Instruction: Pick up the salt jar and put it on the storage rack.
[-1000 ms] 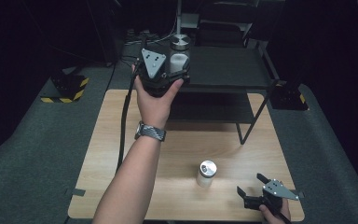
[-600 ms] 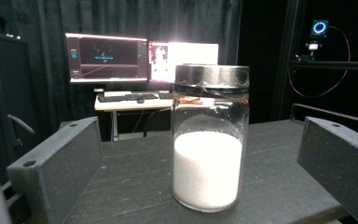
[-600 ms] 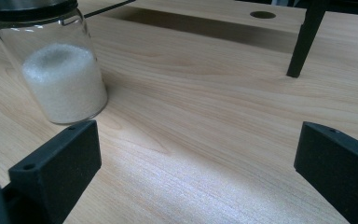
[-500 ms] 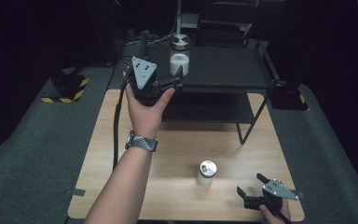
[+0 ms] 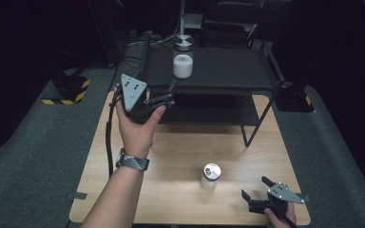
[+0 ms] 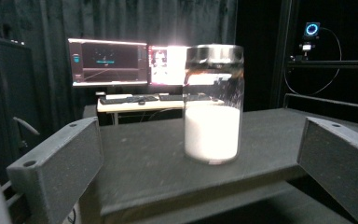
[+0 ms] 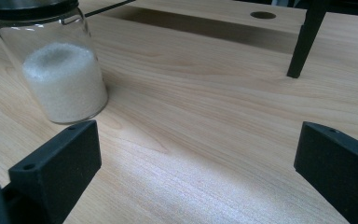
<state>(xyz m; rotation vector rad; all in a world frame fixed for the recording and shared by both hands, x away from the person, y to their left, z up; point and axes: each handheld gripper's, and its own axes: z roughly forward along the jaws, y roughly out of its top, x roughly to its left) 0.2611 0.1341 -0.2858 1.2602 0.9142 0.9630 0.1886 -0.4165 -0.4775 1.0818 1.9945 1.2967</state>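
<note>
— So, near to far: what comes first?

— Closest to the person, the right gripper (image 5: 258, 197) rests low over the wooden surface (image 5: 180, 156) with its jaws wide open and empty. The small glass jar (image 5: 211, 176) of white powder stands just beside it, toward its left jaw and in front, not between the jaws.

— And the left one?

— The left gripper (image 5: 164, 97) is held up at the front edge of the black shelf (image 5: 228, 71), jaws also wide open, holding nothing. The tall jar (image 6: 213, 103) with the metal lid, about half full of white powder, stands upright further back on the shelf top. It is ahead of the jaws, a little right of the middle of the gap, and apart from both.

— How should a grasp on it go?

— I think the gripper should go straight forward and level, centre the glass body between the jaws, and close below the lid, gently, so the jar does not tip or slide.
</note>
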